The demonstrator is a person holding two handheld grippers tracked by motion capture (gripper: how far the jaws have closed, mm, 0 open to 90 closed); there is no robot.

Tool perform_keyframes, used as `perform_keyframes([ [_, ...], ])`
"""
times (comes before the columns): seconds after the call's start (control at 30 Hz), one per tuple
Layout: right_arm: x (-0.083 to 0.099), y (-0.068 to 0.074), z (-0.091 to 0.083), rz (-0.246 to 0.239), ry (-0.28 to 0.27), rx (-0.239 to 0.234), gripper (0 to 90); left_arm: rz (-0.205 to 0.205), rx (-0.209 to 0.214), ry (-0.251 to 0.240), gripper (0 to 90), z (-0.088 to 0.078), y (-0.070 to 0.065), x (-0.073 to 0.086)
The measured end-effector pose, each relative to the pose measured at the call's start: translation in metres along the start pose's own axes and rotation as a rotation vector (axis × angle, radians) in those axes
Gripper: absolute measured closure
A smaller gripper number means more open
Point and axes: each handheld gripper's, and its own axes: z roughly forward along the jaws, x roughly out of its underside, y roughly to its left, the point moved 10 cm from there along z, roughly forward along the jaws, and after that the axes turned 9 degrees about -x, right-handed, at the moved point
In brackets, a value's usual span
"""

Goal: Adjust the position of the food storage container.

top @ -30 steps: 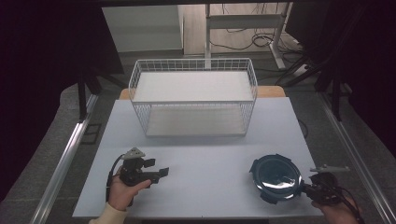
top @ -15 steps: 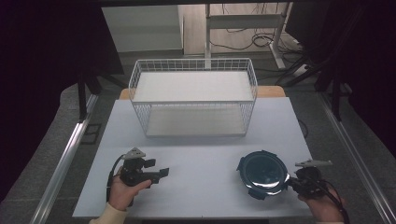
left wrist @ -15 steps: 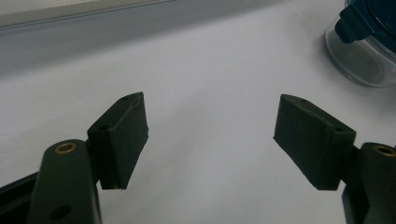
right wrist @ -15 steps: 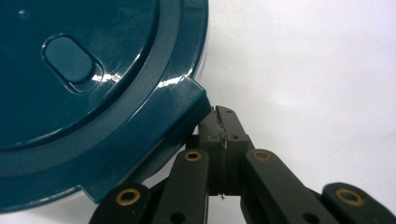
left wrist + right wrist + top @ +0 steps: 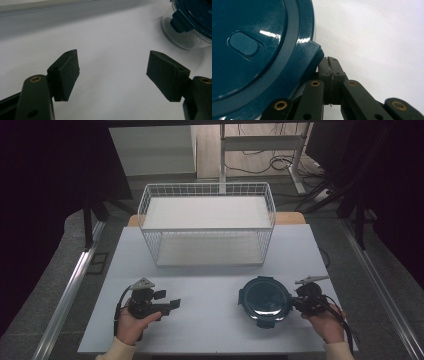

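A round clear container with a dark teal lid (image 5: 265, 300) rests on the white table (image 5: 210, 285) at the front right. My right gripper (image 5: 296, 302) is against its right side; in the right gripper view this gripper (image 5: 332, 71) is shut, pads pressed together with nothing between them, touching a latch tab of the lid (image 5: 257, 50). At the front left, my left gripper (image 5: 169, 304) is held just above the table and points right. Its jaws stand wide apart and empty in the left gripper view (image 5: 112, 72), with the container (image 5: 192, 22) farther off at the upper right.
A white wire basket (image 5: 207, 220) with a white floor stands at the back middle of the table. Bare tabletop lies between the two grippers and in front of the basket. The table's front edge is close under both hands.
The container has slid left across the table, and the right gripper has moved left with it at its side. The left gripper has stayed in place, open.
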Motion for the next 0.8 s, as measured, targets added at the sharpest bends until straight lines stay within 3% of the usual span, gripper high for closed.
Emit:
perform_keyframes([
  [0.2,-0.020,0.020,0.017,-0.046,0.019,-0.034,90.0,-0.007,-0.004,-0.004,26.0,-0.001,0.003,-0.001],
  [0.47,-0.044,0.044,0.027,-0.090,0.013,-0.059,90.0,-0.007,-0.005,-0.005,26.1,-0.002,0.002,-0.001],
  [0.8,-0.053,0.058,0.039,-0.110,0.019,-0.081,90.0,-0.003,-0.011,0.001,26.3,0.000,0.003,0.000],
])
